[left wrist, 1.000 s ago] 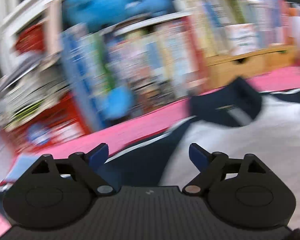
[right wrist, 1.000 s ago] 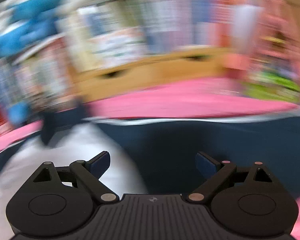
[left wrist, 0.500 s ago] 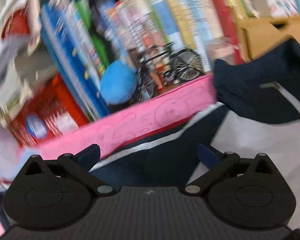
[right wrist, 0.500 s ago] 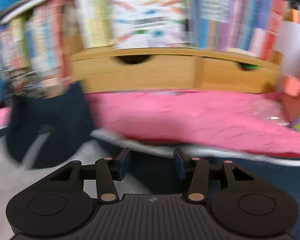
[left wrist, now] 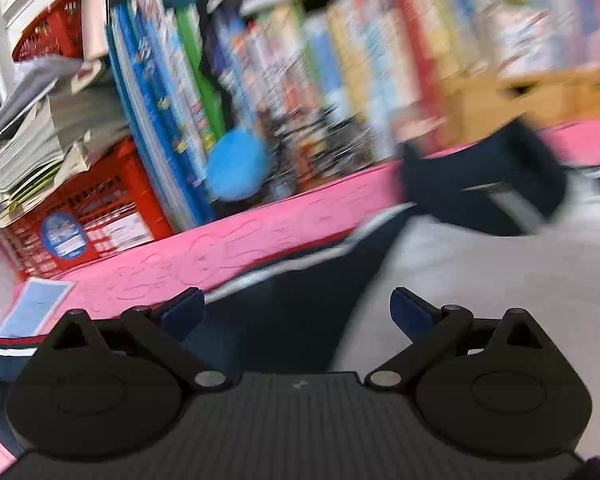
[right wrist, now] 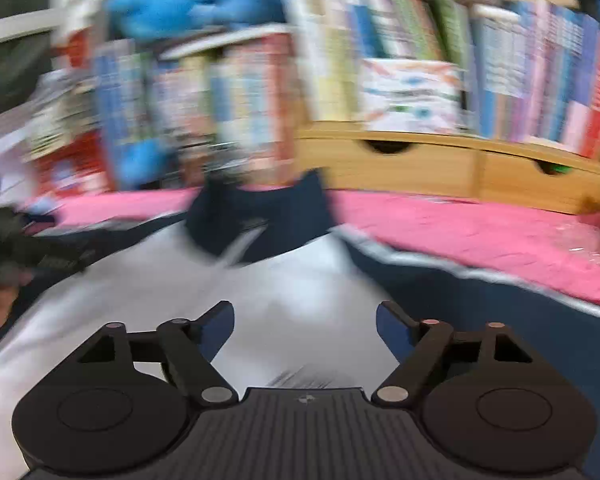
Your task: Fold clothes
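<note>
A navy and white shirt [left wrist: 480, 280] is spread flat on a pink mat [left wrist: 228, 252], with its dark collar [right wrist: 260, 216] at the far side, near a shelf of books [right wrist: 400, 60]. The left gripper [left wrist: 296, 312] is seen released, its jaws wide apart with nothing between them, over the shirt's navy left sleeve [left wrist: 292, 312]. The right gripper [right wrist: 305, 326] is likewise spread and empty, over the white chest, with the navy right sleeve [right wrist: 500, 312] just beside it. Both views are blurred.
</note>
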A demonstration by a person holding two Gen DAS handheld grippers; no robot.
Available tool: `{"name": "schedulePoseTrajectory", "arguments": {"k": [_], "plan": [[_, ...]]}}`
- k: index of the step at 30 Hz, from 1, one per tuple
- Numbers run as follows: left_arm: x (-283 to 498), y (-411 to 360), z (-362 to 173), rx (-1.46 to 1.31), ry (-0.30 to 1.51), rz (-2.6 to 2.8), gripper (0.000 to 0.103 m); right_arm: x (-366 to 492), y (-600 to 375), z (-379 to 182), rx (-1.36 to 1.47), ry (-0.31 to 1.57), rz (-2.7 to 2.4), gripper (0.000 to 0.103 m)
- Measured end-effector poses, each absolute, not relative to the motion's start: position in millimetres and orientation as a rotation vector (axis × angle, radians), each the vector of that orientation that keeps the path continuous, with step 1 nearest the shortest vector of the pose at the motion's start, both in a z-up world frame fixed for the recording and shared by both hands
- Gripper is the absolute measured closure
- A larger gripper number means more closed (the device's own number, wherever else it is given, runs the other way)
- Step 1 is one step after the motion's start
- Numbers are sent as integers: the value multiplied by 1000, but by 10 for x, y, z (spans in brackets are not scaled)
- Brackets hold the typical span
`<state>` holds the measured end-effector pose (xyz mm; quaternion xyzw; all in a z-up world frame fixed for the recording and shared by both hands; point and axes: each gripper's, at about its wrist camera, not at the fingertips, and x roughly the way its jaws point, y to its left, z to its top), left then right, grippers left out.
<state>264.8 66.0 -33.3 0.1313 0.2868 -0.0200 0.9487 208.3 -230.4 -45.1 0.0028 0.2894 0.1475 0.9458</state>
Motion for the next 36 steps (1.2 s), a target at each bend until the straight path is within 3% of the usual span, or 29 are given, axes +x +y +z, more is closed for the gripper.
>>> {"name": "schedulePoseTrajectory", "arguments": {"k": [5,11,13,15,23,30,36], "plan": [[2178,923,-532,394,640,14,0,1759,-2301,-670,-59,673,316,22],[1994,1618,-515,253,674,209,0,1584,-3090,-732,-25,658,-48,15],[1824,1588,-412,238,649,215,2,1361,-3200,-635,-4,629,-96,21],[1536,1428,-327,218,608,118,2,1101,-3261,-537,6,589,-114,21],[399,829,-193,128,498,-235,0,-293,-2159,-475,-142,363,382,0],[-268,598,-735,153,478,-94,0,-770,-1547,-912,-173,401,440,0],[-310,986,-697,61,522,-8,0,-877,-1866,-1082,-284,439,262,0]]}}
